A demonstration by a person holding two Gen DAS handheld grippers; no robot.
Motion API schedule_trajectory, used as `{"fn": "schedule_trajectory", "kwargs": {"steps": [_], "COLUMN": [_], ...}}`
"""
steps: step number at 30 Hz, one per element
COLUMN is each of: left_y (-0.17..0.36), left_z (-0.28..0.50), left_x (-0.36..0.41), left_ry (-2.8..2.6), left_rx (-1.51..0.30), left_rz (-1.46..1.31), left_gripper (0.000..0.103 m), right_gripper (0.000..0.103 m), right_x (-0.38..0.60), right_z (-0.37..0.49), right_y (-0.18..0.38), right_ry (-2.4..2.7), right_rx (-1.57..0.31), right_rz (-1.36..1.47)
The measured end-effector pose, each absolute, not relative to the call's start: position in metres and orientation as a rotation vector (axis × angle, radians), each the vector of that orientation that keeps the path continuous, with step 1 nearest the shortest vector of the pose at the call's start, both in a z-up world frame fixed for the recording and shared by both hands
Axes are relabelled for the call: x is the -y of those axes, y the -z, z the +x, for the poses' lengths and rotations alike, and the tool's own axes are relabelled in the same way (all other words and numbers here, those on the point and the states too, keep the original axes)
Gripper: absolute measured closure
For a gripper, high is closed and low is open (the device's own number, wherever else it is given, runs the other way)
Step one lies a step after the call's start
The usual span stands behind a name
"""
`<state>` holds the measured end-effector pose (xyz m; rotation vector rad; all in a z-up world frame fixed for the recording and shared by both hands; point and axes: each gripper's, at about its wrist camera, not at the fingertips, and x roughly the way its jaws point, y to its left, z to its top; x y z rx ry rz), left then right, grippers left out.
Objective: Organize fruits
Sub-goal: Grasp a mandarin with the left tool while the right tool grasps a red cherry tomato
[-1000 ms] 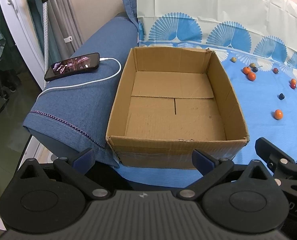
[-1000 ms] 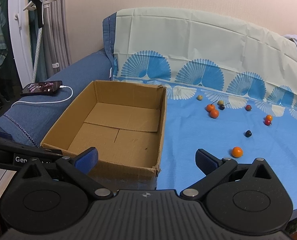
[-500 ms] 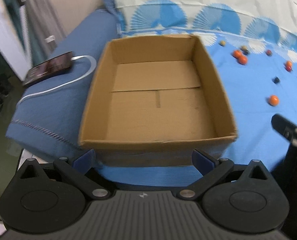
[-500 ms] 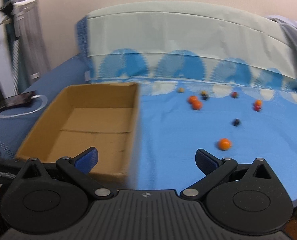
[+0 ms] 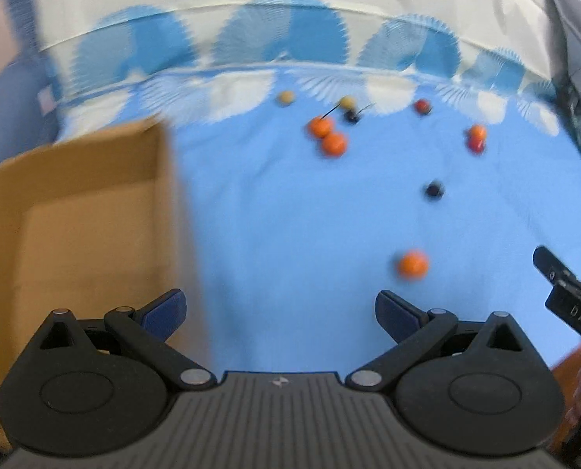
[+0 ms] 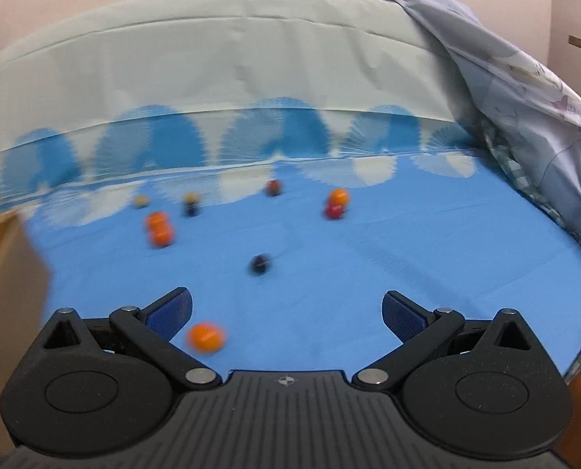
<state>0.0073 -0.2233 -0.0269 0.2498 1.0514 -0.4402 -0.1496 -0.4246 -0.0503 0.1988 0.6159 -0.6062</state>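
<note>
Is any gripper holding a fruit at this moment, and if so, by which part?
Nothing is held. The left gripper and the right gripper are both open and empty; the nearest orange fruit lies on the blue cloth.

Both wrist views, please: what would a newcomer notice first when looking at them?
First, the small round fruits scattered on the bright blue cloth, most of them orange, such as the near orange fruit, beside a dark berry farther back. Next, the open cardboard box at the left of the left wrist view. Both pairs of tongs, left and right, are open and hold nothing.
</note>
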Motion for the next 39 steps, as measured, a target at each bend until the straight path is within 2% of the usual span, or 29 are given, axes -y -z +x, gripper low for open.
{"fn": "schedule_trajectory", "kwargs": {"steps": [6,11,17,22,26,27,28,29,30,32,39], "left_y": [0.092,0.145,0.187,0.204,0.202,0.200,0.196,0.193,0.189,0.185,0.149], "left_z": [0.100,0.161,0.205,0.218,0.222,0.221,0.217,0.212,0.208,0.203,0.169], "left_x": [0.322,0.346,0.378,0.380,0.382,0.382,0.381,0.381,0.382,0.384,0.364], "left_ry": [0.442,0.384,0.331,0.284,0.281,0.283,0.287,0.289,0.297,0.288,0.308], "left_rx": [-1.024,-1.092,-1.111,-1.071,-1.099,-1.114,-1.112,-1.094,-1.077,-1.090,-1.080], "left_rz": [0.246,0.110,0.158,0.206,0.219,0.223,0.214,0.208,0.211,0.241,0.252], "left_gripper": [0.000,0.000,0.000,0.000,0.000,0.007,0.013,0.034,0.063,0.062,0.062], "right_gripper": [0.001,0.001,0.001,0.001,0.002,0.005,0.021,0.048,0.061,0.067,0.068], "right_x": [0.546,0.612,0.645,0.637,0.639,0.640,0.637,0.634,0.632,0.631,0.598], "right_z": [-0.067,0.012,0.079,0.077,0.075,0.074,0.071,0.069,0.068,0.068,0.045], "right_y": [0.111,0.164,0.215,0.224,0.221,0.218,0.214,0.211,0.209,0.206,0.171], "right_ry": [0.633,0.643,0.673,0.698,0.680,0.687,0.695,0.690,0.680,0.671,0.596], "right_rx": [-0.600,-0.645,-0.756,-0.661,-0.673,-0.680,-0.676,-0.661,-0.657,-0.673,-0.646], "right_rz": [0.303,0.333,0.349,0.275,0.273,0.286,0.288,0.280,0.272,0.266,0.282]}}
